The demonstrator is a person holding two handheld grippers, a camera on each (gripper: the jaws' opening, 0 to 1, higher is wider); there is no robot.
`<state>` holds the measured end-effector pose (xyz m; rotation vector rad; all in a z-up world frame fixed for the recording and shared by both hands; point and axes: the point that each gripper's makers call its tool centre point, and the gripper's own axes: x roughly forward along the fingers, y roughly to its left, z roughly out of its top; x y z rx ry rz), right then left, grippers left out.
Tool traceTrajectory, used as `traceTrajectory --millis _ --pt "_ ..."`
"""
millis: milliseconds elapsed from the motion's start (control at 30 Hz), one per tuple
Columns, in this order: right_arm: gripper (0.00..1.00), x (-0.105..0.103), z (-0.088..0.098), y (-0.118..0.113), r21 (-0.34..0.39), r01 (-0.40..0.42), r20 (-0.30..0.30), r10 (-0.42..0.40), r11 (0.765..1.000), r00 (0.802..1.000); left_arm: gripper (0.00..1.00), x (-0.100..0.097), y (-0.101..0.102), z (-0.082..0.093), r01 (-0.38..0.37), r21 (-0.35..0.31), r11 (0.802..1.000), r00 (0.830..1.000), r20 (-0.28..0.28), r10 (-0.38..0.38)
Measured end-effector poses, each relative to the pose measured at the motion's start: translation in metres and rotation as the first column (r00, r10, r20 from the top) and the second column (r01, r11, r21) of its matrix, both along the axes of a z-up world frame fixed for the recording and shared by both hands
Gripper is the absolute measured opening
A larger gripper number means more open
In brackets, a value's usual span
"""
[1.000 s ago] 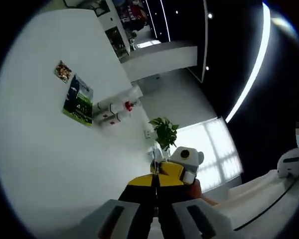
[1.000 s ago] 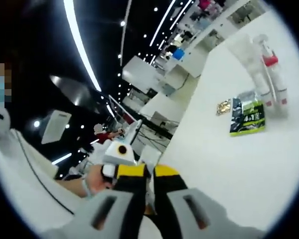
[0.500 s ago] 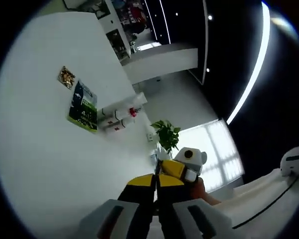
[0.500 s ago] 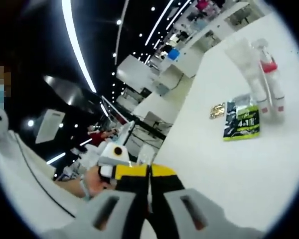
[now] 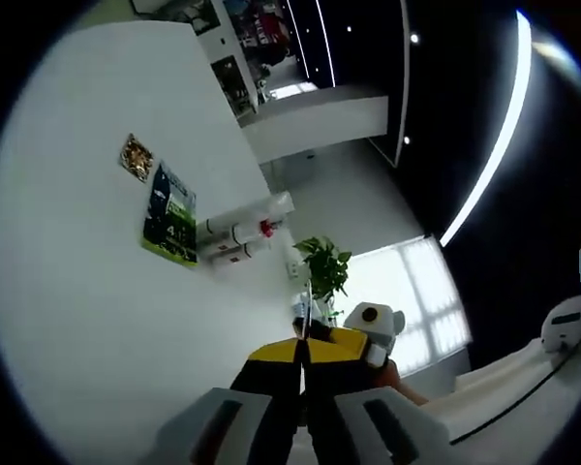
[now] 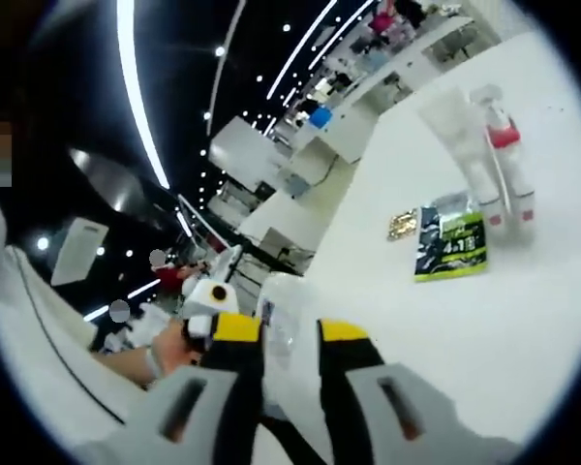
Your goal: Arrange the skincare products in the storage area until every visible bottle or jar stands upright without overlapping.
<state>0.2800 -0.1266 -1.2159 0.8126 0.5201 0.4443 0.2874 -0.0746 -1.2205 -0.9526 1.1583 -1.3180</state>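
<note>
Two or three pale bottles [image 6: 499, 179] are bunched on the white table [image 6: 484, 329]; one has a red collar [image 6: 502, 136], and a clear tube [image 6: 450, 111] is beside it. The same bottles [image 5: 240, 231] sit close to the table's far edge. I cannot tell if they stand or lie. My right gripper [image 6: 290, 331] is open, and a pale translucent bottle [image 6: 281, 315] shows through the gap; whether they touch is unclear. My left gripper [image 5: 302, 351] is shut, jaws together. The two grippers hang close, facing each other.
A green-and-dark sachet [image 6: 445, 247] and a small gold packet [image 6: 402, 228] lie on the table near the bottles, also seen as sachet [image 5: 170, 215] and packet [image 5: 136, 157]. A hand [image 6: 165, 360] holds the other gripper. A potted plant [image 5: 321, 266] stands beyond the table edge.
The right gripper's jaws have parted from shut to open, uncovering a pale bottle in the gap. Both views have shifted slightly with the hands; the table items have not moved.
</note>
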Motion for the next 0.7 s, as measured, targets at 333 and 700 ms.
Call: traceTrajectory --millis 333,700 --pt "0.25 -0.011 -0.009 -0.016 -0.096 0.072 -0.023 -0.074 0.993 0.997 0.00 0.035 -0.002 -0.016 -0.019 0.035 0.999 1.000 0.013 0.018" --pt "0.39 -0.023 -0.017 -0.033 -0.257 0.127 -0.041 -0.142 0.958 0.989 0.00 0.082 -0.007 -0.051 -0.079 0.108 0.991 0.997 0.014 0.078"
